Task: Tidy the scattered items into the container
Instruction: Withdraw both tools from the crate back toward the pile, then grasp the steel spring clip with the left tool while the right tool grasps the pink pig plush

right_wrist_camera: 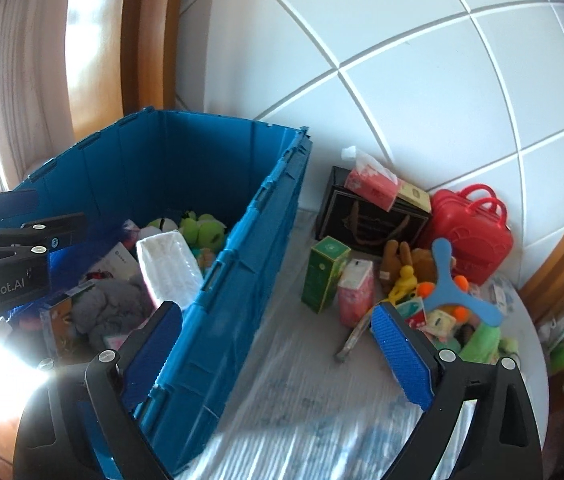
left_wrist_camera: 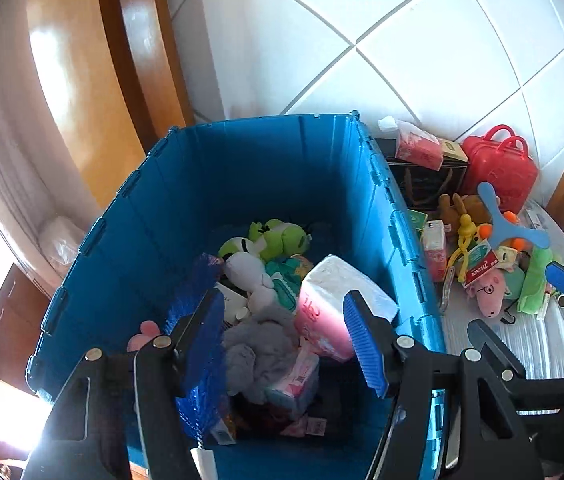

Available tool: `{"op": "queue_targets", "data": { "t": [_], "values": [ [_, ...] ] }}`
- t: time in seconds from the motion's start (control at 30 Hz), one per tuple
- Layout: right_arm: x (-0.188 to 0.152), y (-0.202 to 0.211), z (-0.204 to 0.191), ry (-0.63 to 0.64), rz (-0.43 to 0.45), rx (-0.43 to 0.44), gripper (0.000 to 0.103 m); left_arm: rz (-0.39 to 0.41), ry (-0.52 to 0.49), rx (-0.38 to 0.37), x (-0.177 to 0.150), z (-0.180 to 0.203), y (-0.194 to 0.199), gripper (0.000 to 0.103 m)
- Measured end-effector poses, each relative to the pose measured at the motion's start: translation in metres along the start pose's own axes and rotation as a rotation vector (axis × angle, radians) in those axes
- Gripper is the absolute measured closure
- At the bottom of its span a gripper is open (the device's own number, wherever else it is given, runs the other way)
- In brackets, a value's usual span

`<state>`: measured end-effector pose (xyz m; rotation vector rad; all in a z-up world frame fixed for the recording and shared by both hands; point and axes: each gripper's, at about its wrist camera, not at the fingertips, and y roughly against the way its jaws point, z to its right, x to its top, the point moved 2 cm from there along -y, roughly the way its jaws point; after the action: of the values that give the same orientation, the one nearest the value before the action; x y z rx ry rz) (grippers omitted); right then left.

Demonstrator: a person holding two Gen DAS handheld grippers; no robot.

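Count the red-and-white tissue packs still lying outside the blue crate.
2: one tissue pack atop the black box, one standing beside the green box. Others may be hidden.

Wall [right_wrist_camera: 422, 92]: white tiles with pale grout lines, far side behind everything.
Wooden frame [left_wrist_camera: 138, 52]: glossy brown, upright, far left.
Curtain [right_wrist_camera: 22, 64]: pale, sunlit, left edge.
Table surface [right_wrist_camera: 302, 400]: white, streaked, near right.
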<state>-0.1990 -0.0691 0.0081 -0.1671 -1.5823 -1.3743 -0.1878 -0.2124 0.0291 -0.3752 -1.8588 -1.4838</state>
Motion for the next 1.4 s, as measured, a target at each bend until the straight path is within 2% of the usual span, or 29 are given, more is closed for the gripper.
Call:
{"op": "queue_targets", "data": {
  "t": [0.43,0.7,0.97,1.17,1.4],
  "values": [
    [-0.037,0.015,0.108,-0.132,-0.015,-0.096,0.004,0.036,-0.105,-0.108,0.007,0.108,0.017,0.042],
    [-0.062,0.002,0.195,-0.163,-0.041,-0.106,0.004,0.036,-0.094,-0.132,0.013,0.185,0.012,0.042],
    [-0.089,-0.02,0.285,-0.168,-0.079,-0.104,0.004,-0.023,-0.076,-0.135,0.007,0.275,-0.022,0.042],
    [-0.116,-0.05,0.344,-0.19,-0.15,-0.106,0.004,-0.078,-0.092,-0.138,0.001,0.332,-0.051,0.042],
    [-0.14,-0.079,0.385,-0.246,-0.211,-0.109,0.004,-0.126,-0.123,-0.105,-0.002,0.362,-0.082,0.042]
  ]
}}
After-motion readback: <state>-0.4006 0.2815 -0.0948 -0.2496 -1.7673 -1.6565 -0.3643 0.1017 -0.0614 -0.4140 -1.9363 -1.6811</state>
